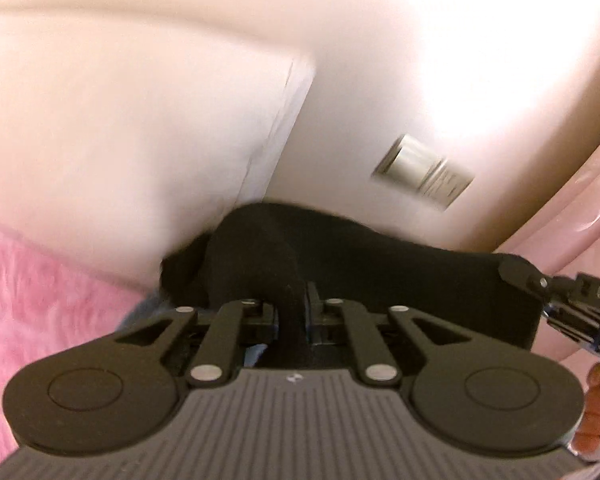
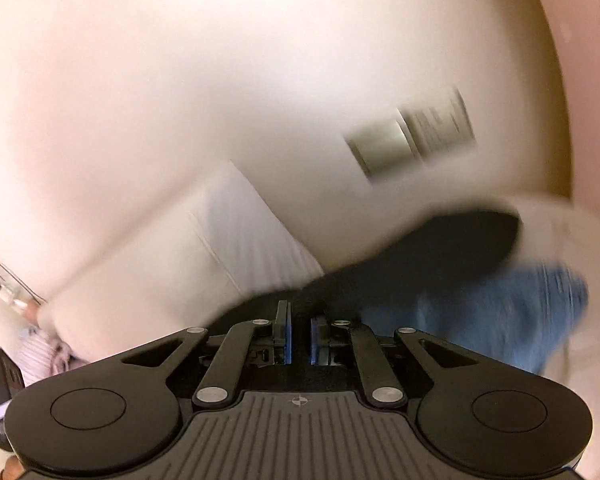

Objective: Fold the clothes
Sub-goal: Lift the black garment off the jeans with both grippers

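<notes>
A black garment point(image 1: 380, 272) hangs stretched between my two grippers, in front of a pale wall. My left gripper point(image 1: 292, 300) is shut on a bunched fold of it, which sticks up between the jaws. My right gripper point(image 1: 518, 276) comes in from the right edge at the cloth's other end, with a hand point(image 1: 594, 400) behind it. In the right wrist view, my right gripper point(image 2: 302, 322) has its blue pads point(image 2: 287, 340) close together, with the black garment point(image 2: 420, 256) at their tips. The grip itself is hard to make out there. Both views are blurred.
A fluffy pink blanket point(image 1: 40, 300) lies at the lower left. A blue denim garment point(image 2: 500, 316) sits below the black cloth on the right. A white ribbed cushion point(image 2: 252, 232) is ahead, and a switch plate point(image 1: 424, 172) is on the wall.
</notes>
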Available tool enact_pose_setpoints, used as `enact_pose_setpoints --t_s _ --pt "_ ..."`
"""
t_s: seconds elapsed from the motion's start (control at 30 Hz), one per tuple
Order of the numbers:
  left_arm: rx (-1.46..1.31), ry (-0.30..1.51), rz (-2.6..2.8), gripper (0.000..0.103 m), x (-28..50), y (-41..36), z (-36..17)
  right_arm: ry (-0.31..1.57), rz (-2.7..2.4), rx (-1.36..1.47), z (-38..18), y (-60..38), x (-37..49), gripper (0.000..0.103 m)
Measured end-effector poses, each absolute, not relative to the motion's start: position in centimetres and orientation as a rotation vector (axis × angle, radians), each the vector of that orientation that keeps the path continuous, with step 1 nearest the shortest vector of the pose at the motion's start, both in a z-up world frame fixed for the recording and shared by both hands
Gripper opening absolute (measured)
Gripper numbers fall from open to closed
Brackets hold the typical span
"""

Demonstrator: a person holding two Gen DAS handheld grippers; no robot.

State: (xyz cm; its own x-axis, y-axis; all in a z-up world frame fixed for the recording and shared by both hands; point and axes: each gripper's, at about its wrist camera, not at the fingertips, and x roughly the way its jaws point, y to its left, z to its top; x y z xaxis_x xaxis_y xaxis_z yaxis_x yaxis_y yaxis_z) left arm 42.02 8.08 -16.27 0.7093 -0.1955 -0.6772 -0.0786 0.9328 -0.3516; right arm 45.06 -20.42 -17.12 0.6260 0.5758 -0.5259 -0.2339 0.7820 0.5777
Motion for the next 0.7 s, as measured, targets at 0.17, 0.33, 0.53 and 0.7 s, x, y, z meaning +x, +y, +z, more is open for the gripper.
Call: enact_pose_setpoints --t_s 0.17,0.33,0.53,0.7 --pt "-0.354 0.654 -0.095 0.007 40.5 8.7 -10.4 0.634 0.518 0.498 -11.5 -19.2 45.8 0.007" --pt "-0.352 0.506 -0.083 0.007 37.5 10.4 -4.9 0.482 0.573 0.513 -5.9 -17.8 44.8 0.007" --pt "-0.374 0.318 -0.001 0.007 29.7 13.8 1.1 0.294 0.742 0.497 1.1 -13.5 42.5 0.007" --pt "-0.408 0.226 0.148 0.007 19.3 17.1 4.1 0.234 0.934 0.472 5.3 -7.4 38.3 0.007"
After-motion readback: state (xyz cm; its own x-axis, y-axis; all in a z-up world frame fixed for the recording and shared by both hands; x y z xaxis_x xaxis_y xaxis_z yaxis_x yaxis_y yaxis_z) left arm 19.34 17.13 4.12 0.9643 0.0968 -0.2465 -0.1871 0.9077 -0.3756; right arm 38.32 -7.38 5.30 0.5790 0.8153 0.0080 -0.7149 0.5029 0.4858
